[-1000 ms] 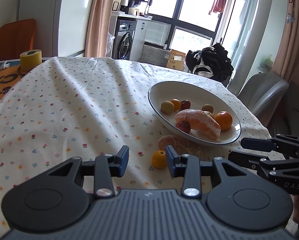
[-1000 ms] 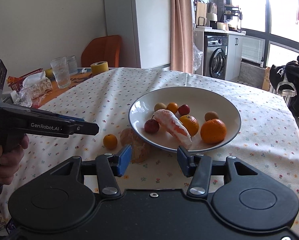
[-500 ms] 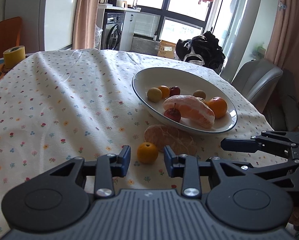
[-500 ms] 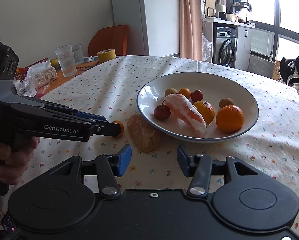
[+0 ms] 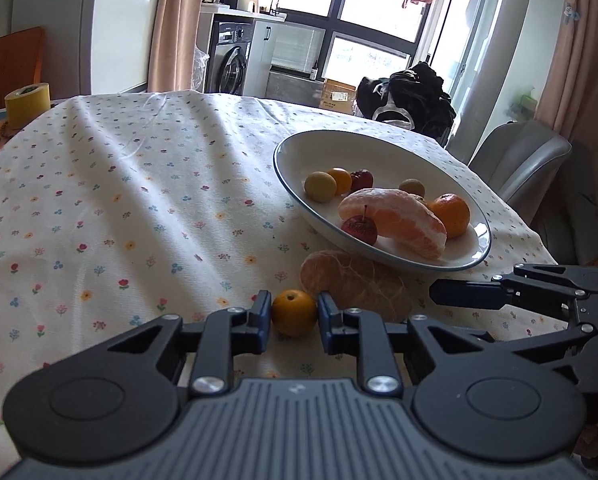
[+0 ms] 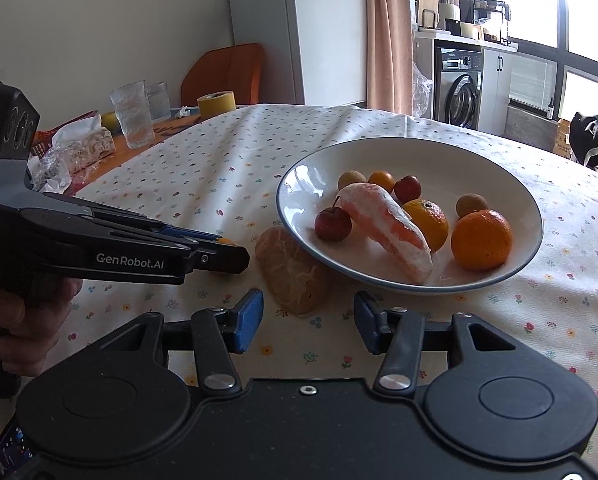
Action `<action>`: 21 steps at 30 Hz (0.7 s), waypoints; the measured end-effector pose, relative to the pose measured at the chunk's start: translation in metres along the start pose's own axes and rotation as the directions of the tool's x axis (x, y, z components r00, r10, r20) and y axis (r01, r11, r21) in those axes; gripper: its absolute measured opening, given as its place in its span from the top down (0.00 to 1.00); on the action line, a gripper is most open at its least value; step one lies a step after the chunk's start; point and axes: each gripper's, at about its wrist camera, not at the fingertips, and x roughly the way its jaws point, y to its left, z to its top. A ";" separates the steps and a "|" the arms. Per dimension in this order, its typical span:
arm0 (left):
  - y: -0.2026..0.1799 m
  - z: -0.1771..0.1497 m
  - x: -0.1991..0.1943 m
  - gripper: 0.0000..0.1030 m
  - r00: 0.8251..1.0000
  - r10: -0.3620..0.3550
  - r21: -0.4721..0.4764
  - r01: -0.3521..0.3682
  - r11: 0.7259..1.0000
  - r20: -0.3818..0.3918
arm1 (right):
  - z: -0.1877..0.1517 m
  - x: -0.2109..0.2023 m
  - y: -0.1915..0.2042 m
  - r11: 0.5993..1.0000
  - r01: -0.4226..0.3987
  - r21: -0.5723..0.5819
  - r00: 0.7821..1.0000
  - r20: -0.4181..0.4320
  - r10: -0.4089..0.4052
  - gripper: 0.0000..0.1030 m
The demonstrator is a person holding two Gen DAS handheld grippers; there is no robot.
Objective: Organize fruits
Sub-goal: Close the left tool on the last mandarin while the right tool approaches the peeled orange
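Now | left tool (image 5: 293,312) flanks small orange (image 5: 293,311), contact unclear | pomelo wedge (image 5: 355,283) just beside | right tool (image 6: 309,322) wide, empty | plate (image 6: 499,276) behind

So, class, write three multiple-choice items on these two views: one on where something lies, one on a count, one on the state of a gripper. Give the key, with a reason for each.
1. Where is the small orange?
A. in the bowl
B. on the tablecloth between the left gripper's fingers
C. beside the glasses

2. How many red crab apples lie in the bowl?
A. two
B. four
C. none

3. How does the right gripper stand?
A. shut on a peeled segment
B. shut on nothing
C. open, holding nothing

Key: 1 B, the left gripper has a finger on each side of it on the tablecloth; 2 A, one crab apple sits at the front and one further back; 3 C, its fingers stand wide apart with only cloth between.
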 end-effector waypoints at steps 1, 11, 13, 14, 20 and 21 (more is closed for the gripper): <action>0.002 -0.001 -0.002 0.78 1.000 0.003 -0.003 -0.003 1.000 0.002 | 0.000 0.002 0.000 1.000 -0.001 0.000 1.000 -0.002 0.001 0.51; 0.019 -0.007 -0.020 0.78 0.999 0.024 -0.034 -0.024 0.999 0.022 | 0.003 0.012 0.010 1.000 -0.019 -0.007 1.000 -0.013 0.019 0.53; 0.021 -0.008 -0.022 0.78 0.999 0.025 -0.038 -0.024 0.999 0.025 | 0.003 0.012 0.012 1.000 -0.020 -0.011 1.000 -0.015 0.020 0.54; 0.022 -0.009 -0.024 0.78 0.999 0.025 -0.040 -0.024 0.999 0.027 | 0.003 0.012 0.014 1.000 -0.022 -0.013 1.000 -0.016 0.022 0.54; 0.027 -0.012 -0.029 0.78 0.999 0.028 -0.049 -0.026 0.998 0.035 | 0.006 0.009 0.019 0.998 -0.055 -0.014 0.998 -0.018 0.054 0.57; 0.028 -0.012 -0.029 0.78 0.999 0.030 -0.051 -0.028 0.998 0.037 | 0.006 0.009 0.020 0.999 -0.052 -0.016 0.998 -0.019 0.052 0.57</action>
